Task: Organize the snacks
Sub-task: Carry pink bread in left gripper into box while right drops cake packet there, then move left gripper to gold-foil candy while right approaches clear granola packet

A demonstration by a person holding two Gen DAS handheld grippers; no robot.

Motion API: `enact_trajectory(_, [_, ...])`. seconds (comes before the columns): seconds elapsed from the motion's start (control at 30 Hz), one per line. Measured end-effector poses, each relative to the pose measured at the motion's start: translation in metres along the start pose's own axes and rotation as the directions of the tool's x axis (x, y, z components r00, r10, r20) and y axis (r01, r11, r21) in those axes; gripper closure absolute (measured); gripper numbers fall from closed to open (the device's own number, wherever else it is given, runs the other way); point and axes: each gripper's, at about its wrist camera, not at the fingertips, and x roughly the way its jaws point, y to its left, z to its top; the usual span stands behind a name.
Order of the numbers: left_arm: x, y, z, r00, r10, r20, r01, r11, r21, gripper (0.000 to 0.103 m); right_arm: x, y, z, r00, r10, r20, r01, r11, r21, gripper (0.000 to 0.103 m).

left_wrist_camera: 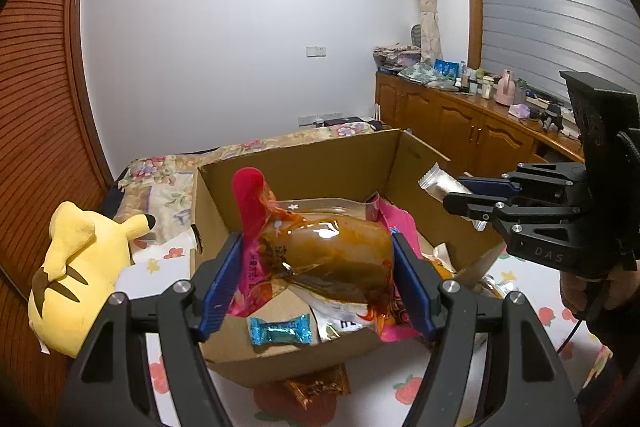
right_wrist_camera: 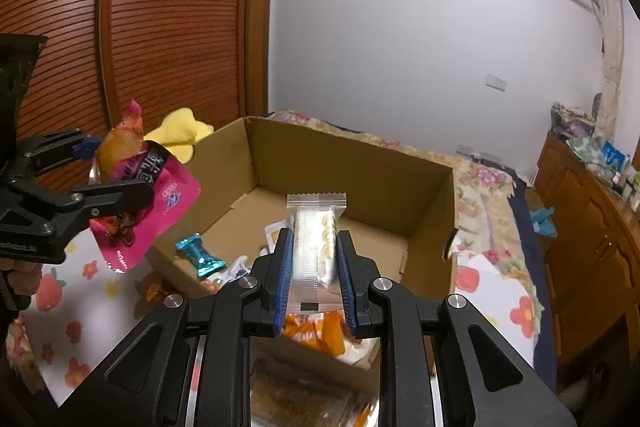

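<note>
Snacks are sitting in both your grippers right now. Your left gripper (left_wrist_camera: 318, 269) is squeezing a pink pouch (left_wrist_camera: 320, 255) w/ a clear window showing orange-brown contents; the blue fingers (left_wrist_camera: 224, 279) are standing fairly wide, pressing on either side of the pouch, which is bulging between them. Its pink top edge is sticking up beyond the left finger. In the right wrist view the same pouch (right_wrist_camera: 160, 203) is hanging from that gripper (right_wrist_camera: 116, 183), off to the left of your right fingers.

Your right gripper (right_wrist_camera: 314, 269) is pinching a slim white-and-clear wrapped bar (right_wrist_camera: 314, 239); the fingers are standing narrow, closed on both long sides of the bar. Its crimped far end is poking out past the fingertips, pointing toward the box. From the left wrist view the bar (left_wrist_camera: 440, 183) is showing as a silvery end jutting left out of the right gripper (left_wrist_camera: 460, 197).

An open cardboard box (right_wrist_camera: 348, 163) is lying just ahead of and below both pairs of fingers, resting on a bed w/ a floral sheet (right_wrist_camera: 80, 307). A blue foil candy (left_wrist_camera: 280, 329) is lying inside near the front wall, below your left fingers, beside other wrappers. An orange packet (right_wrist_camera: 320, 331) is showing under your right fingers. A yellow plush toy (left_wrist_camera: 76, 267) is lying left of the box, well outside your left finger.
</note>
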Motion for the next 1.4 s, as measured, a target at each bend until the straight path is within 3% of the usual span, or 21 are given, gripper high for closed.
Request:
enact_trajectory(0.27, [0.018, 0.004, 0.008, 1.0, 0.017, -0.009, -0.017, 1.0, 0.007, 0.032, 0.02, -0.004, 0.002, 1.0, 0.018, -0.021, -0.018, 1.0, -0.001, 0.081])
enact_trajectory(0.33, [0.023, 0.004, 0.01, 1.0, 0.02, -0.012, -0.02, 1.0, 0.009, 0.032, 0.024, -0.004, 0.002, 1.0, 0.015, -0.022, -0.015, 1.0, -0.002, 0.076])
enact_trajectory(0.77, [0.052, 0.002, 0.012, 0.998, 0.046, -0.05, -0.046, 0.999, -0.001, 0.03, 0.013, -0.015, -0.005, 1.0, 0.024, -0.012, -0.023, 1.0, 0.014, 0.071])
enact_trajectory(1.4, [0.041, -0.006, 0.01, 0.998, 0.054, -0.038, -0.054, 0.999, 0.007, 0.026, 0.005, -0.016, -0.013, 1.0, 0.017, -0.014, -0.016, 0.999, 0.037, 0.067])
